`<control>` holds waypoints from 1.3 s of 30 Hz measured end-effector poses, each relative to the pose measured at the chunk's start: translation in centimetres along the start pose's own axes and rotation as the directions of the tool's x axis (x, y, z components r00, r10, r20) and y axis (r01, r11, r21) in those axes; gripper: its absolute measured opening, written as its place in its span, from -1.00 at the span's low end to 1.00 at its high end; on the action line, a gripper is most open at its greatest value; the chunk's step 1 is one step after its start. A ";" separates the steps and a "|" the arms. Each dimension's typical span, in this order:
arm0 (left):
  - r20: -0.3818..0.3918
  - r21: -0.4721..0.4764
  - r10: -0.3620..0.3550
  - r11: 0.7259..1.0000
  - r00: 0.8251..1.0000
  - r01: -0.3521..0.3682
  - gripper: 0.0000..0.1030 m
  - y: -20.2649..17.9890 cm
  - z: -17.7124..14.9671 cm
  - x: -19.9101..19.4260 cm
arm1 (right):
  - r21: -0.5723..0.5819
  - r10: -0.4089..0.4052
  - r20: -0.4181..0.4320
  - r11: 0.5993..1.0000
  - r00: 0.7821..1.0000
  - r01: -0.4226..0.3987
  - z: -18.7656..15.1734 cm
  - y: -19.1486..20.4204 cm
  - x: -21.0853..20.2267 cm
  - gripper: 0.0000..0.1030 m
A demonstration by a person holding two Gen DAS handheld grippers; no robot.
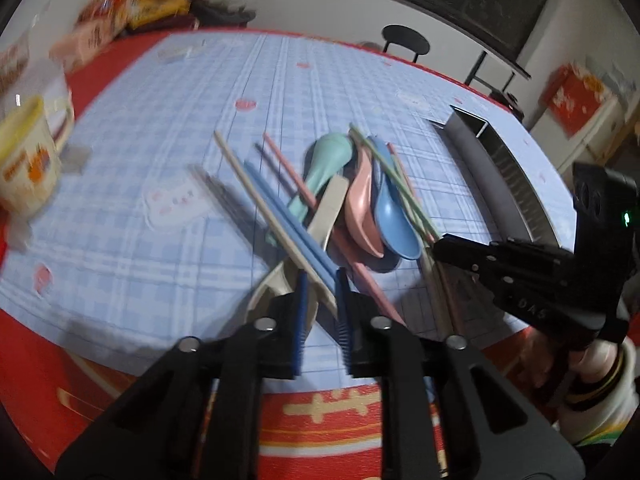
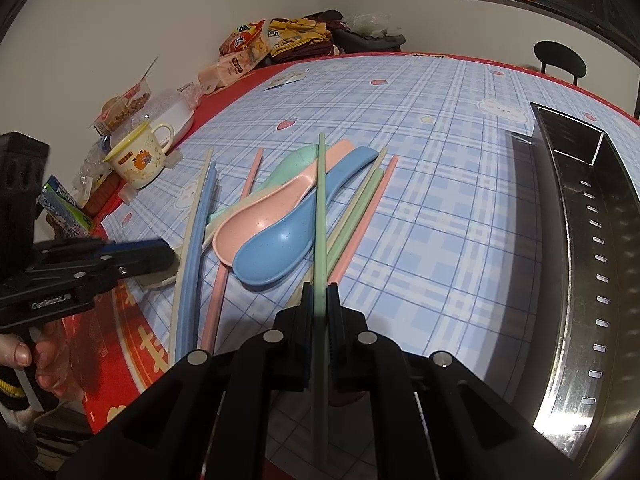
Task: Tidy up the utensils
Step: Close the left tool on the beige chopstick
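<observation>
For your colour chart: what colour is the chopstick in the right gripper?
Pale green chopstick, clearest in right wrist view.

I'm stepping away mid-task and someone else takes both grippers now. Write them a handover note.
Right gripper: shut on a green plastic chopstick.
Left gripper: shut on a beige chopstick and a blue chopstick.
Pastel plastic spoons and remaining chopsticks lie piled on the blue plaid tablecloth.
Metal utensil tray at right: nothing visible inside.
Left: everything still needs sorting.

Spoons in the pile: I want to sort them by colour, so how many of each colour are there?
Mint green spoon: 1
Pink spoon: 1
Blue spoon: 1
Beige spoon: 1
Total: 4 spoons
</observation>
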State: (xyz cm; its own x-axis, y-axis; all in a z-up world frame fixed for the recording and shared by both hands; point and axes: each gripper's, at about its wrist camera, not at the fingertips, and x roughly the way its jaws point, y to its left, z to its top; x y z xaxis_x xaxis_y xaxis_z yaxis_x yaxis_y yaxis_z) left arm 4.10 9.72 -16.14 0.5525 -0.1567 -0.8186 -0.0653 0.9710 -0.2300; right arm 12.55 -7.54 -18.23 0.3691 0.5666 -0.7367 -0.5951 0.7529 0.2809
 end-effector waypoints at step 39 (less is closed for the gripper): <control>-0.126 -0.119 0.067 0.989 0.990 -0.083 -0.40 0.5 1.0 1.6 | 0.011 0.021 0.044 1.000 0.999 -0.021 -0.3 -0.2 -0.9 -0.86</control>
State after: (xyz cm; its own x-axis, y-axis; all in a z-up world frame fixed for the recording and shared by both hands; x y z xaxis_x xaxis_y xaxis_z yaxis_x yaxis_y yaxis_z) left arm 5.77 10.12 -16.99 0.4375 -0.1125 -0.8921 -0.2093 0.9522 -0.2227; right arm 12.12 -8.33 -17.83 0.3876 0.5963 -0.7030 -0.5953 0.7442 0.3030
